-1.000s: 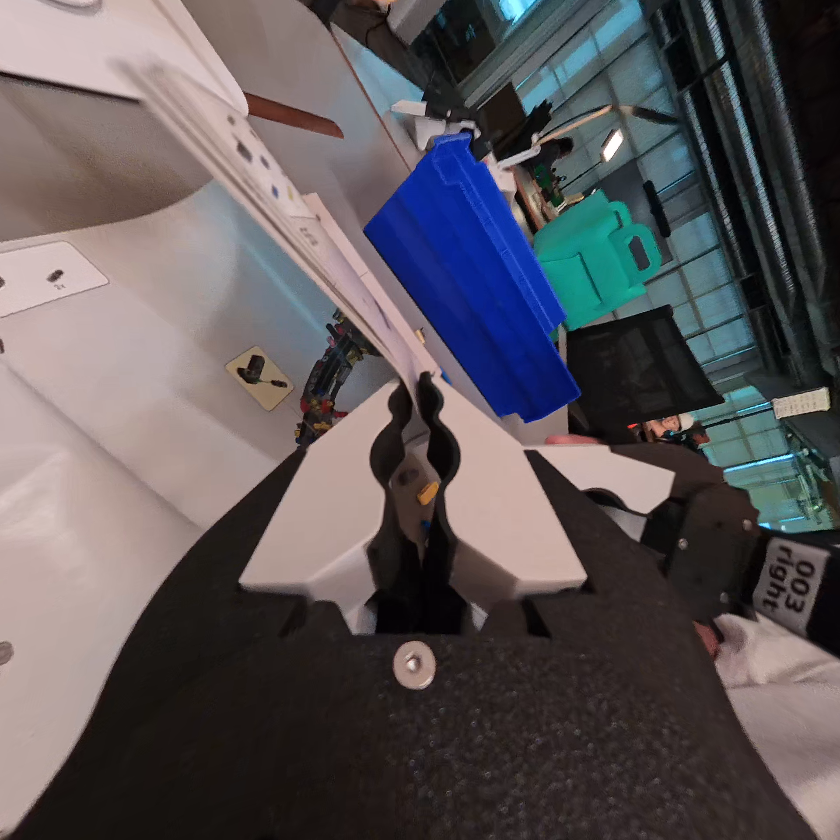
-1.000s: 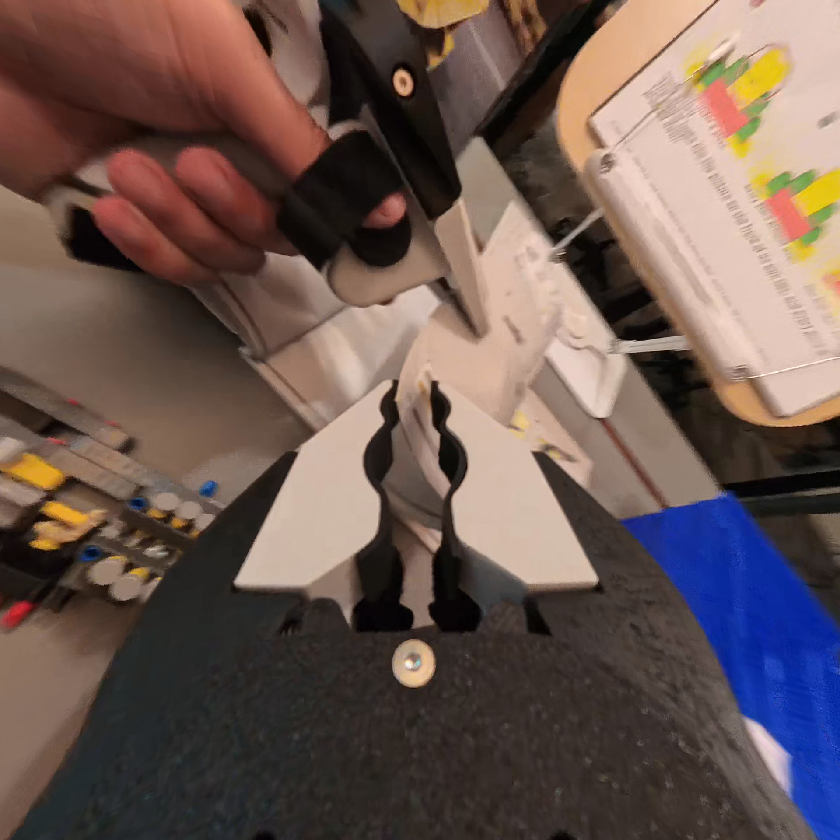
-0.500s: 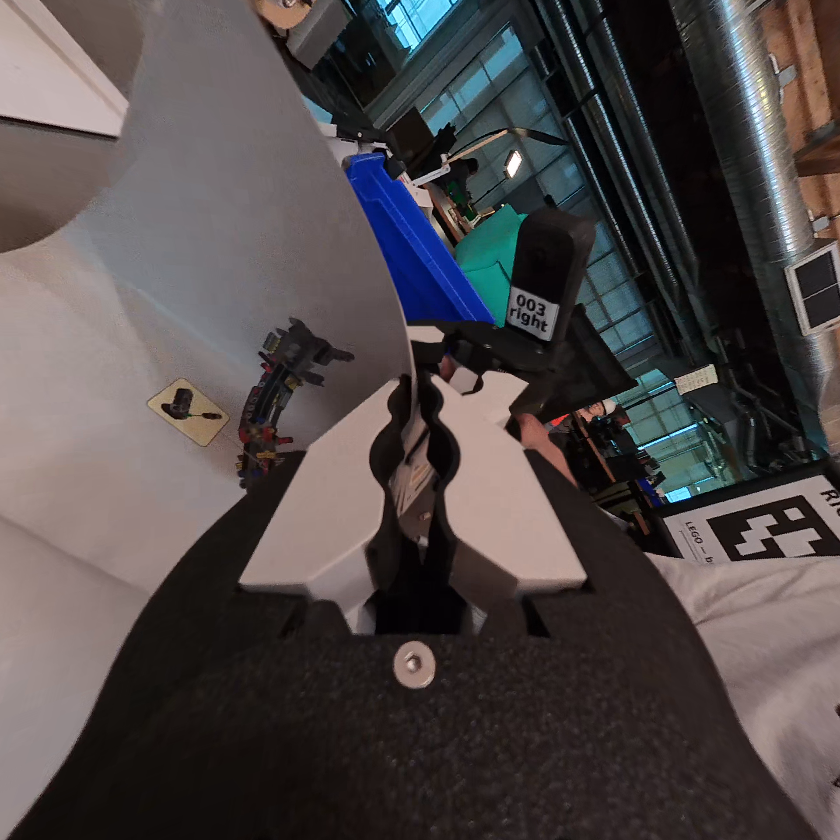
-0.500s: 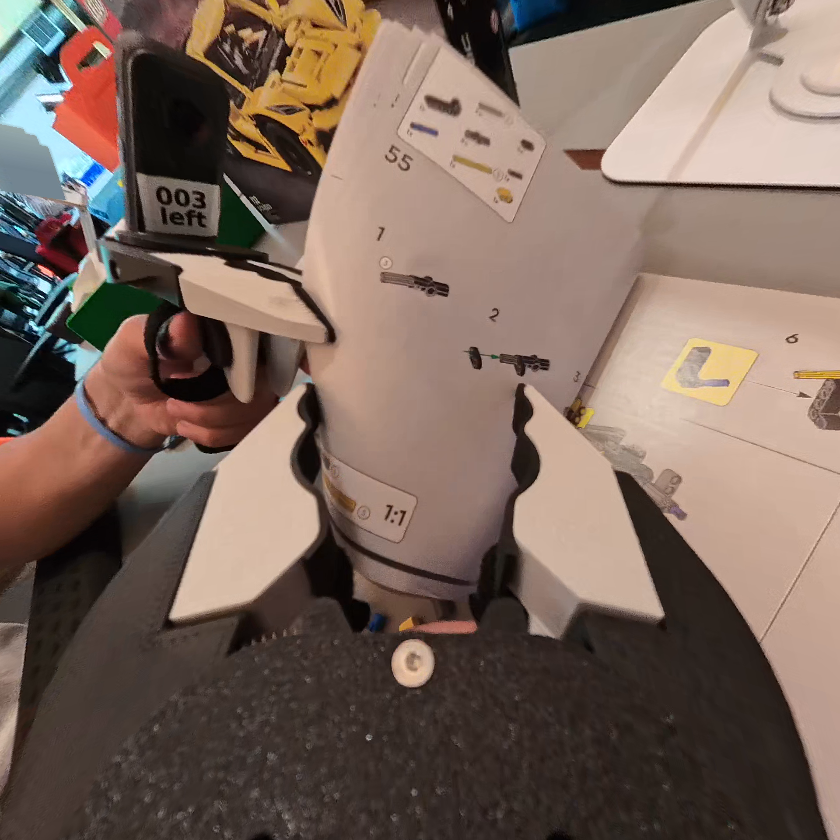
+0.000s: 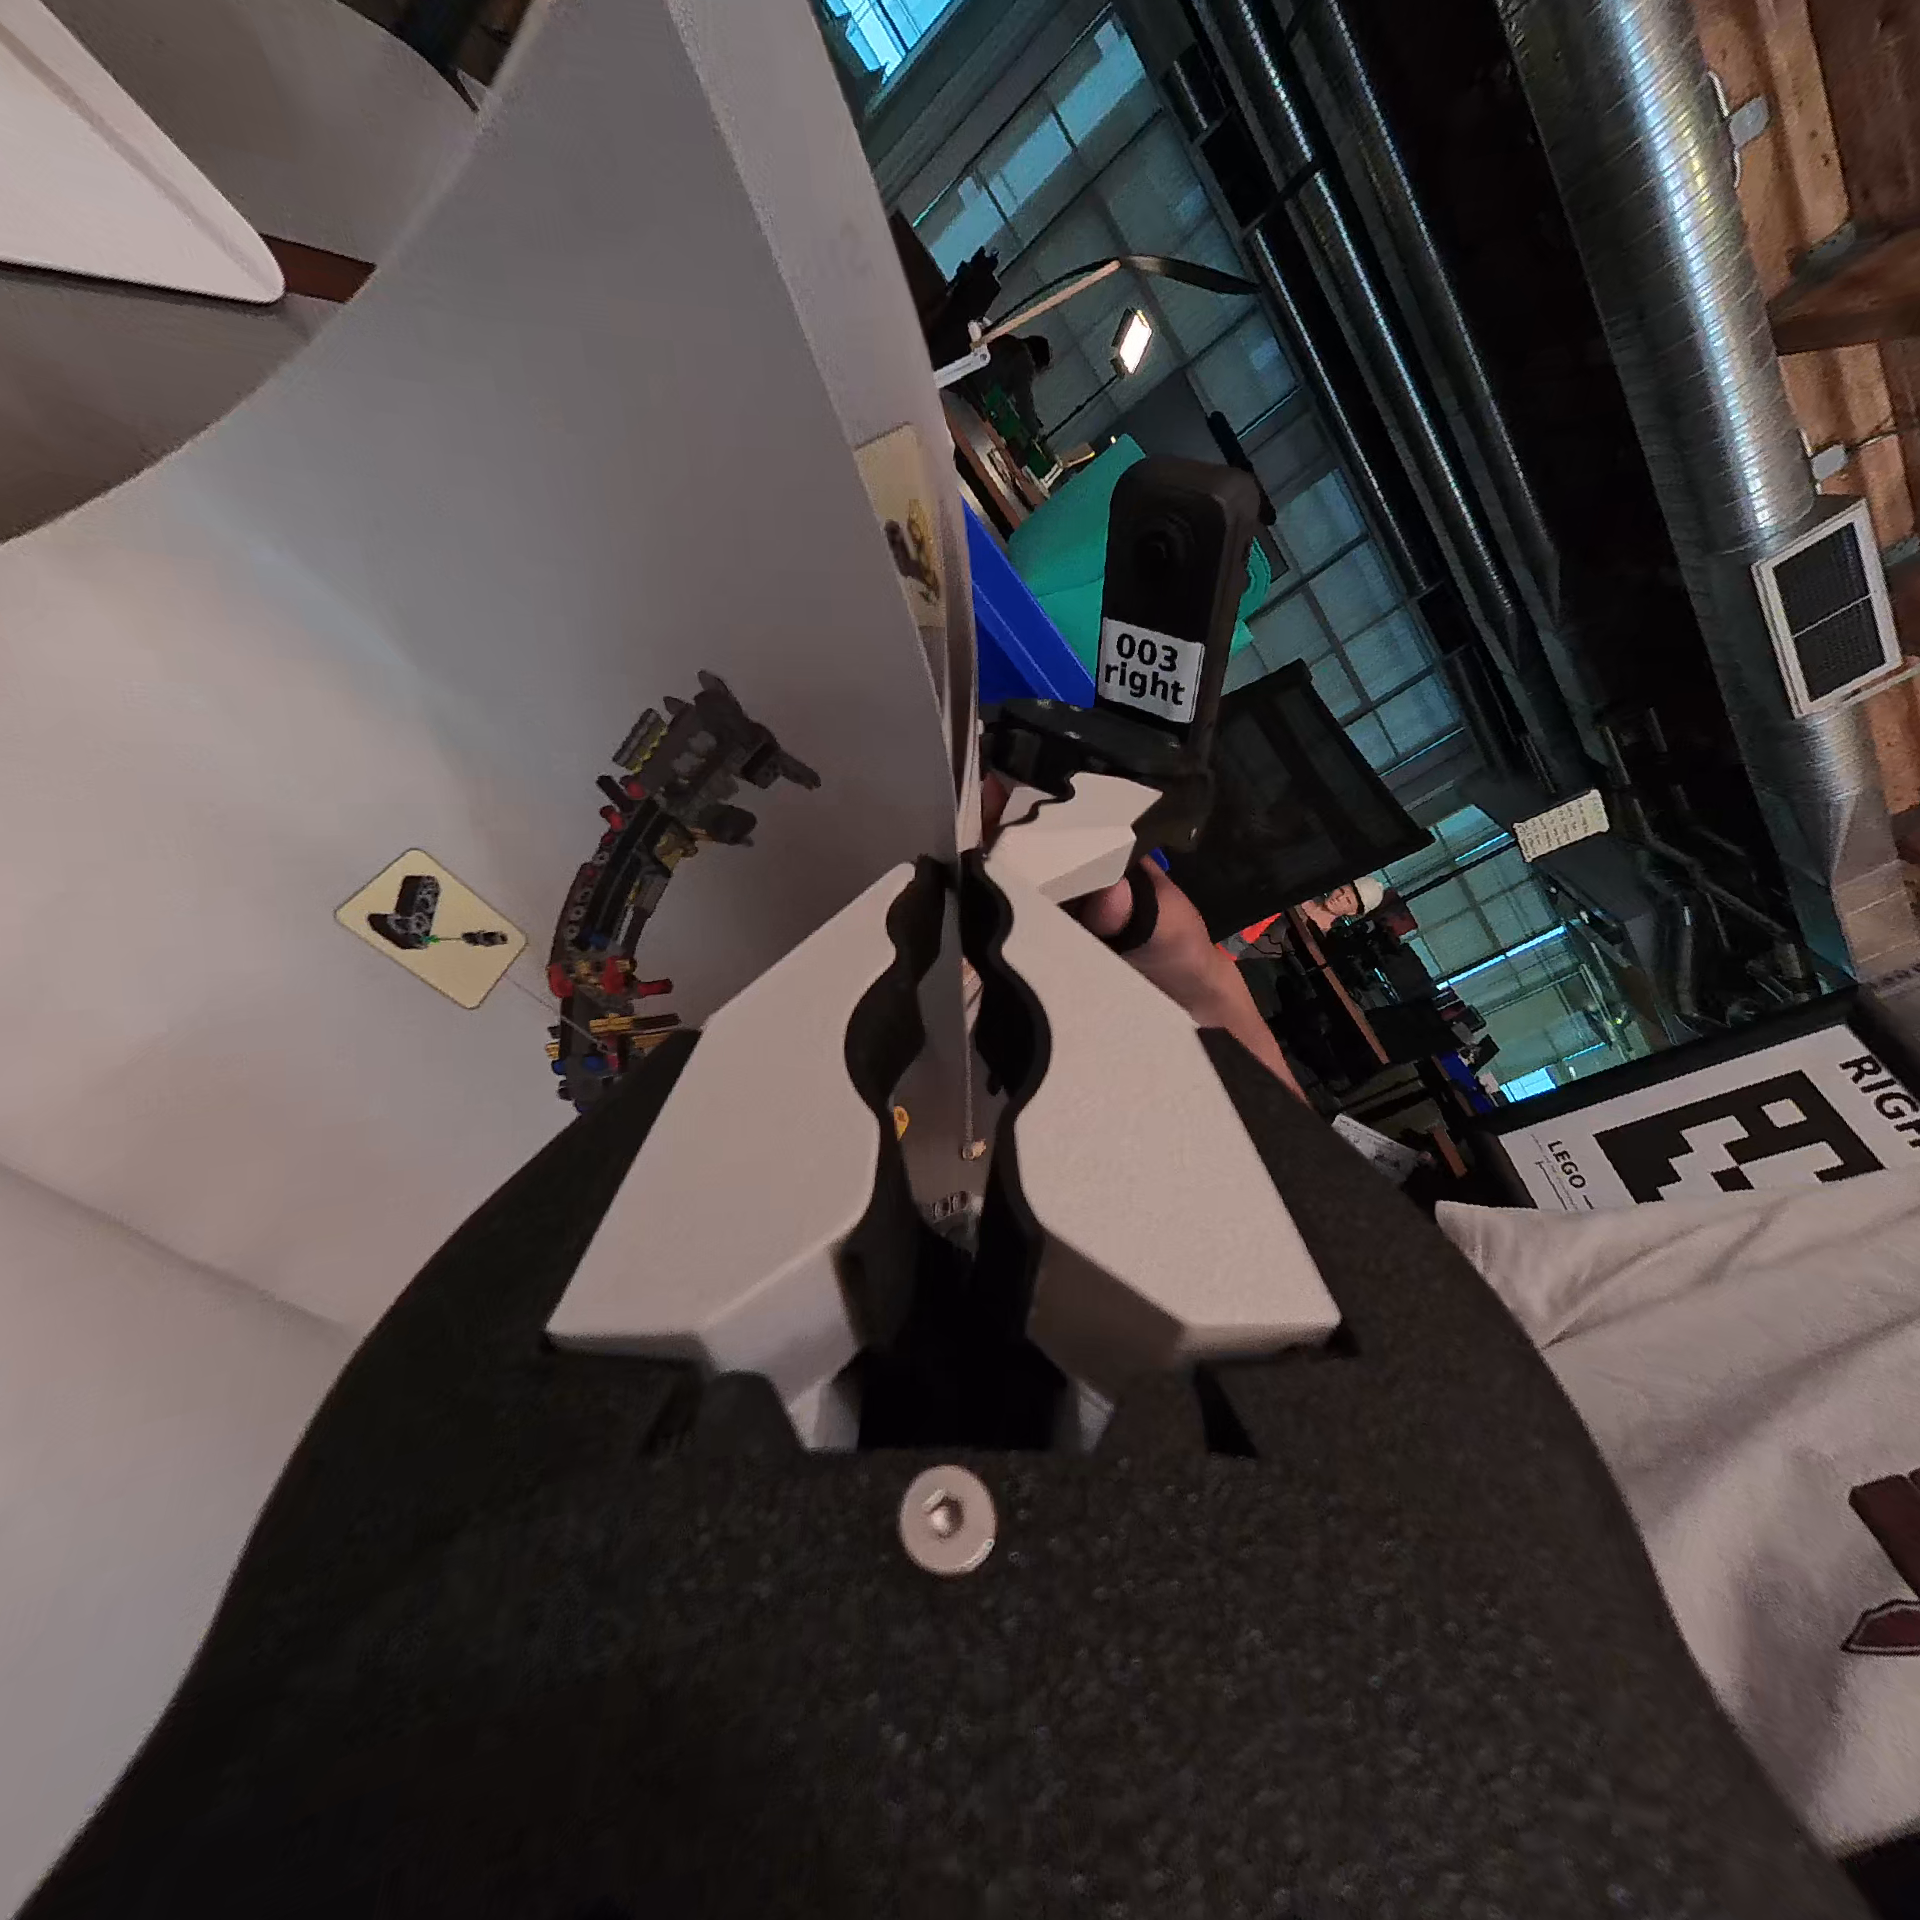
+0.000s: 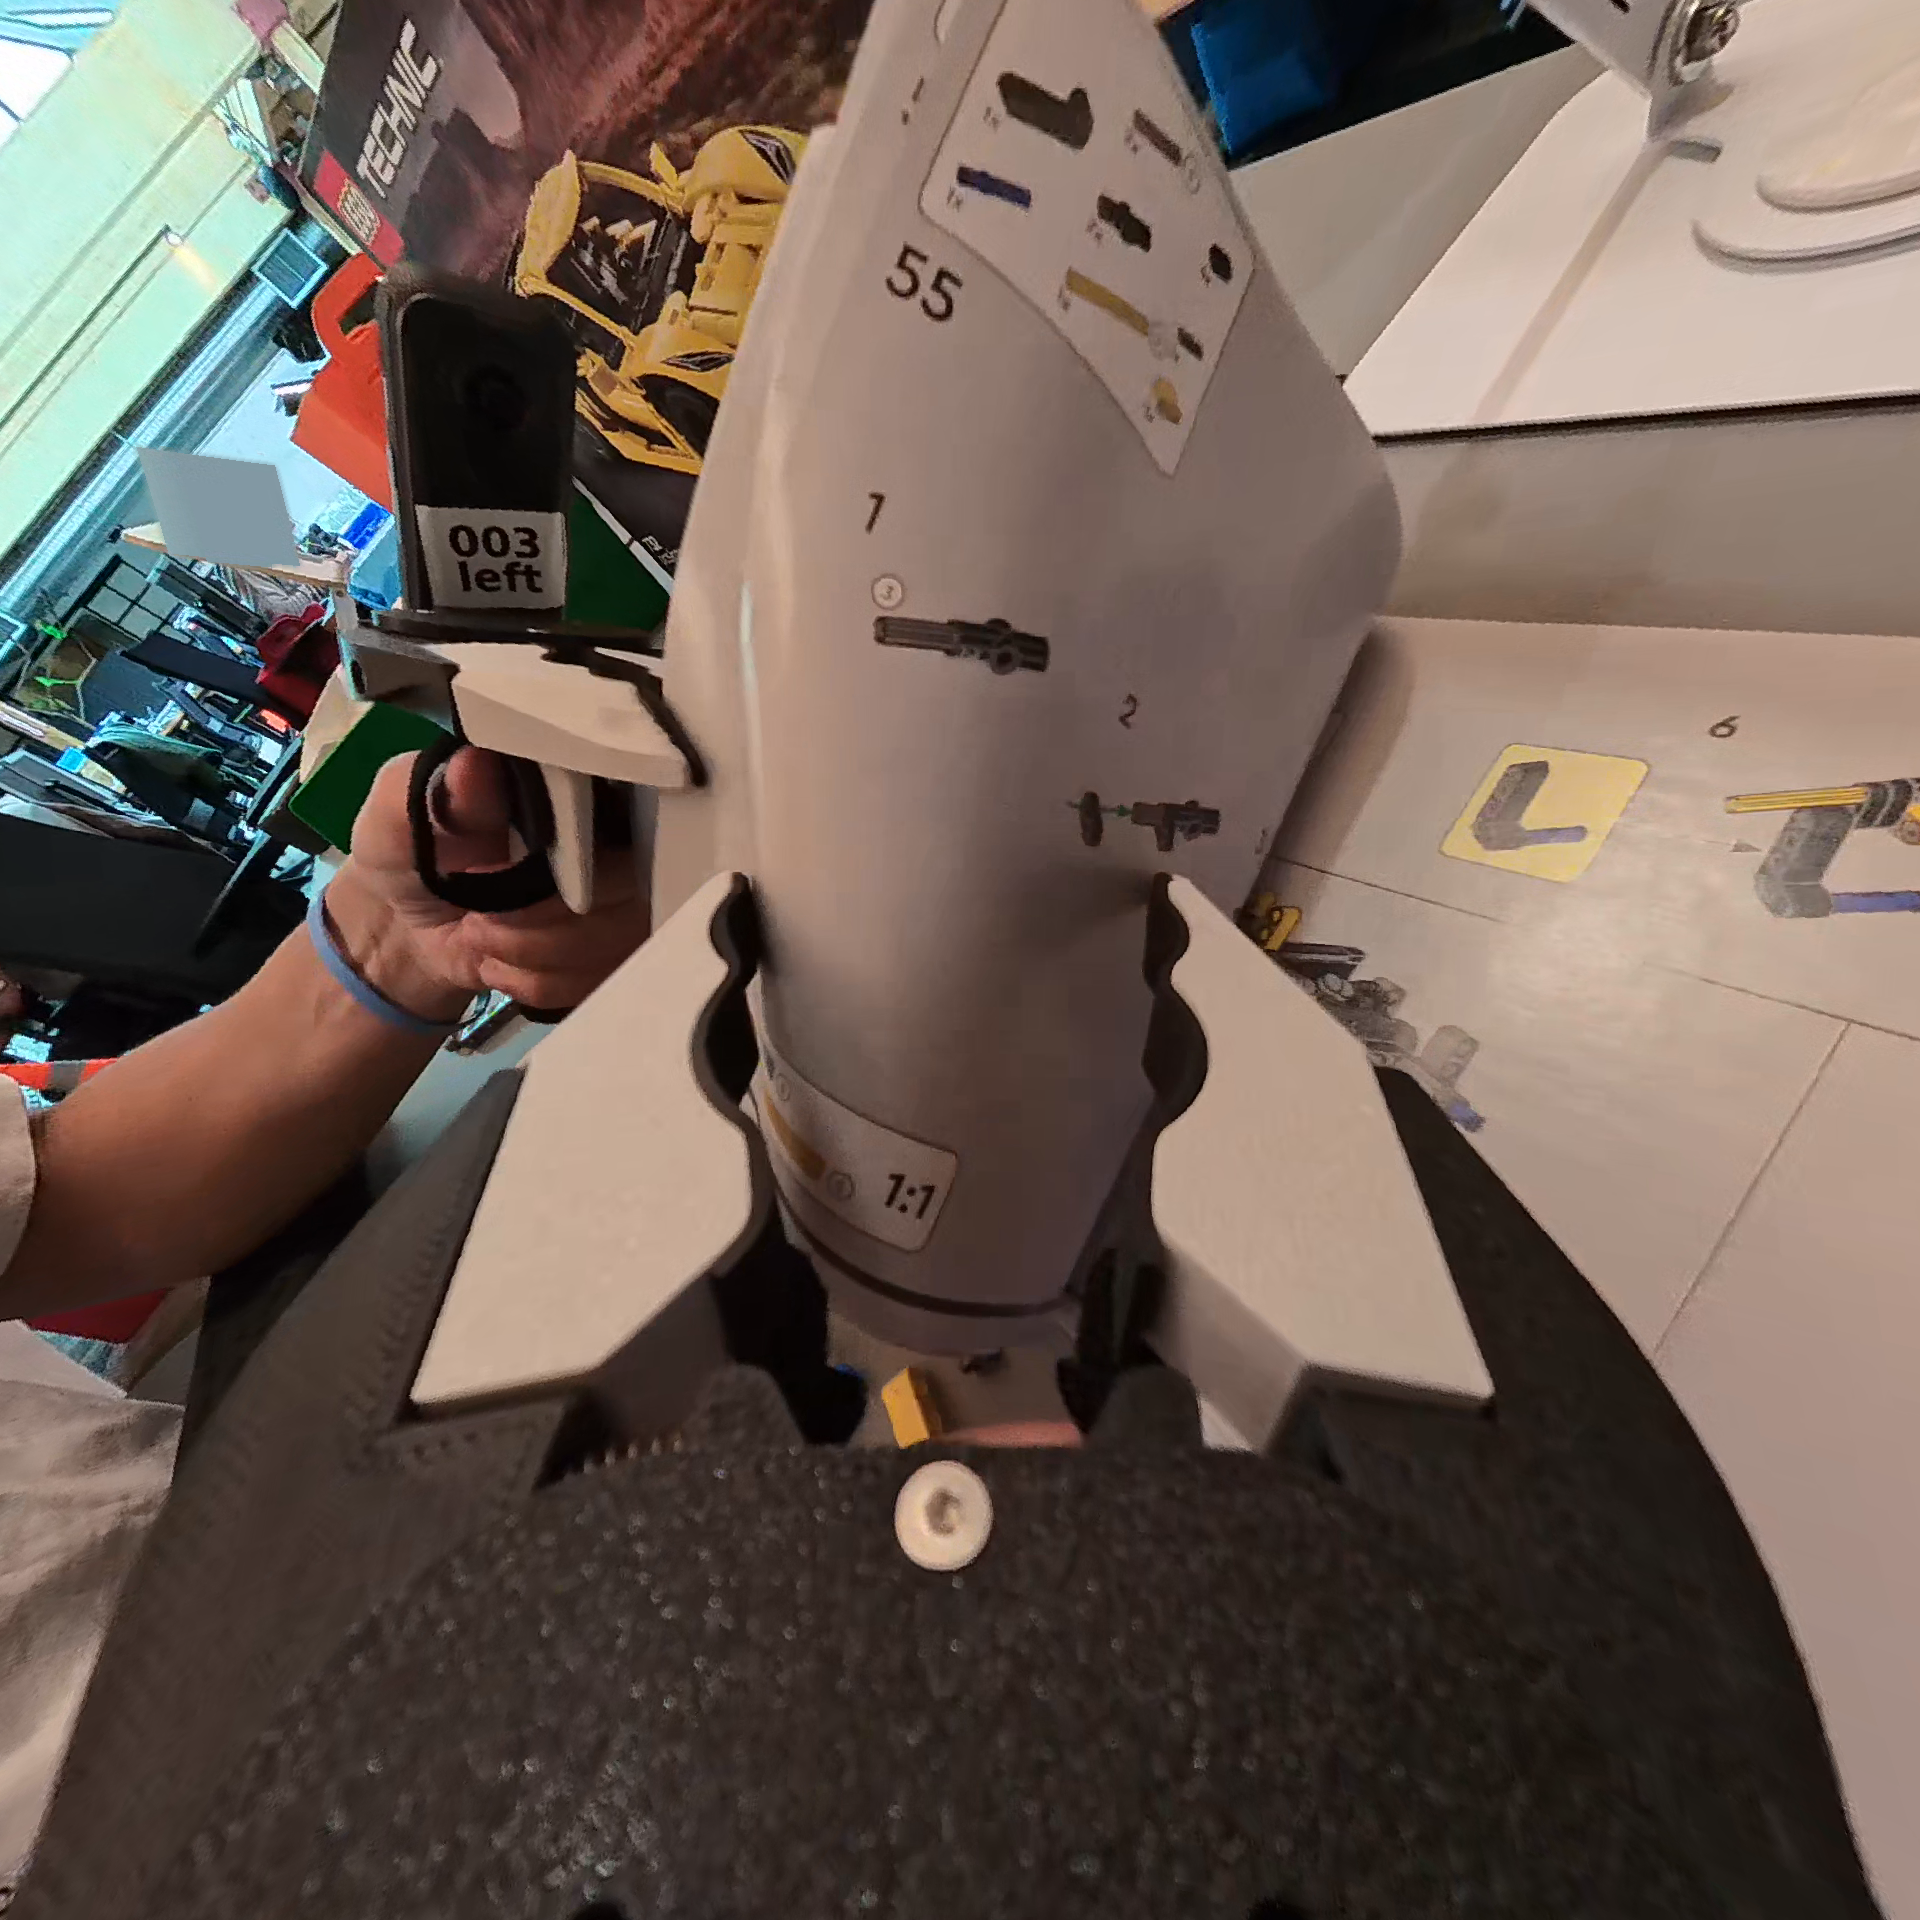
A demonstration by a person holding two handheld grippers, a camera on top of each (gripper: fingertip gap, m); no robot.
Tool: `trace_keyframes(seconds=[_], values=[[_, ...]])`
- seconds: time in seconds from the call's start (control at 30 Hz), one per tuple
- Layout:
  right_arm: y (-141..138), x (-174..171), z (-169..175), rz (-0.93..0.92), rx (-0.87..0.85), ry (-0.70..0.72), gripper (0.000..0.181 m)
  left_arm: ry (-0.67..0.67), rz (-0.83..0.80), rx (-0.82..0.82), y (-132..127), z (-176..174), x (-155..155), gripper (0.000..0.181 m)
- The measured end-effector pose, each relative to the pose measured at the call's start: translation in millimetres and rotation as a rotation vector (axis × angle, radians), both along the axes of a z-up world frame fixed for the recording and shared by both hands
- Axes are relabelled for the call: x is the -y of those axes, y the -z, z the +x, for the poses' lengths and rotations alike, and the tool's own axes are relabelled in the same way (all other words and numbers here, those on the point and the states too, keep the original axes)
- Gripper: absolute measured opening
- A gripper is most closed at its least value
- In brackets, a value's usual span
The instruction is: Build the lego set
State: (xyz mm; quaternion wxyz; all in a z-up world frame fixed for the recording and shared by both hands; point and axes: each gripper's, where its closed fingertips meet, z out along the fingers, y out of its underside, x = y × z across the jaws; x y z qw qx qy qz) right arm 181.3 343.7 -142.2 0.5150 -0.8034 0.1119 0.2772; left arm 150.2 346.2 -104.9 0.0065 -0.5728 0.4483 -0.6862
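The white instruction booklet page (image 5: 582, 623) stands up from the open booklet and curls over. My left gripper (image 5: 951, 873) is shut on the page's edge, which runs down between its fingers. In the right wrist view the same page (image 6: 1039, 727) shows printed build steps and passes between the fingers of my right gripper (image 6: 948, 894), which is open wide around it. The left gripper (image 6: 582, 727) shows there at the page's left edge, in a person's hand. The right gripper (image 5: 1070, 842) shows just behind the page in the left wrist view.
The booklet's flat pages (image 6: 1558, 1039) lie on the table to the right. The set's box with a yellow vehicle picture (image 6: 623, 260) stands behind. A blue bin (image 5: 1013, 623) is beyond the page. A white stand base (image 6: 1766, 156) sits at the far right. A small yellow piece (image 6: 909, 1403) lies under the right gripper. About 12 cm separates my right fingertips from the small yellow piece (image 6: 909, 1403).
The left gripper has lifted the page upright and it now curls higher. The right gripper has gone from nearly closed to wide open around the page.
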Motion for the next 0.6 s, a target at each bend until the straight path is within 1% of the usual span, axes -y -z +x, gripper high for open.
trace_keyframes(seconds=[0.17,0.23,0.27,0.3,0.37,0.5,0.57,0.6], values=[[0.1,3.0,4.2,0.006,-0.011,0.008,0.073,-0.013,-0.034,0.005,-2.5,-0.7,-5.6,0.002],[-10.5,4.0,-10.6,0.057,-0.047,-0.062,0.087,-0.032,-0.026,0.001,-0.4,2.2,-7.1,0.002],[-9.8,3.4,-15.1,0.050,-0.033,-0.077,0.094,-0.031,-0.027,0.004,-0.4,3.3,-5.8,0.001],[-4.0,1.9,-15.8,0.022,0.011,-0.072,0.094,-0.020,-0.035,0.006,-1.2,4.0,-2.6,0.002],[5.7,-1.5,-13.7,-0.021,0.064,-0.052,0.089,-0.002,-0.040,0.006,-1.5,5.9,4.1,0.002],[1.5,-1.2,-3.0,-0.003,0.014,-0.013,0.082,-0.001,-0.052,0.019,-5.1,7.5,8.4,0.004],[3.0,0.0,0.9,-0.004,-0.013,-0.002,0.081,0.017,-0.053,0.027,-6.2,6.0,11.0,0.016],[3.9,0.5,1.0,-0.003,-0.016,-0.003,0.081,0.024,-0.051,0.029,-6.2,5.5,12.3,0.018]])
